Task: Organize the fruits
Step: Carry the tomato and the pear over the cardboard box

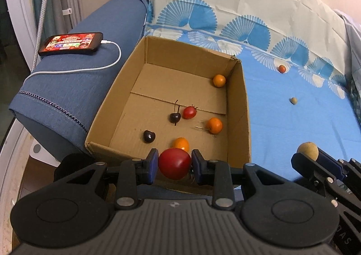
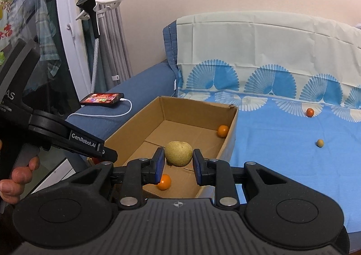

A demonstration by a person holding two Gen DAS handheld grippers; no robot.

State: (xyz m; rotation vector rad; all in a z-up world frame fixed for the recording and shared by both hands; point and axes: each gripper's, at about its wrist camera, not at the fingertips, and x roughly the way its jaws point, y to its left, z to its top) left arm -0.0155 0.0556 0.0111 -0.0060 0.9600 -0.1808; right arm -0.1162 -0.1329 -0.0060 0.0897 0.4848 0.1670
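A cardboard box sits on a blue sheet and holds several small fruits: orange ones, two dark cherries and a small red tomato. My left gripper is shut on a large red tomato above the box's near edge. My right gripper is shut on a yellow-green round fruit above the box; it also shows in the left wrist view. A small red-orange fruit and a small tan fruit lie loose on the sheet.
A phone on a white charging cable lies on the blue sofa armrest left of the box. The blue sheet spreads right of the box, with a patterned cloth behind. A garment steamer stands at the left.
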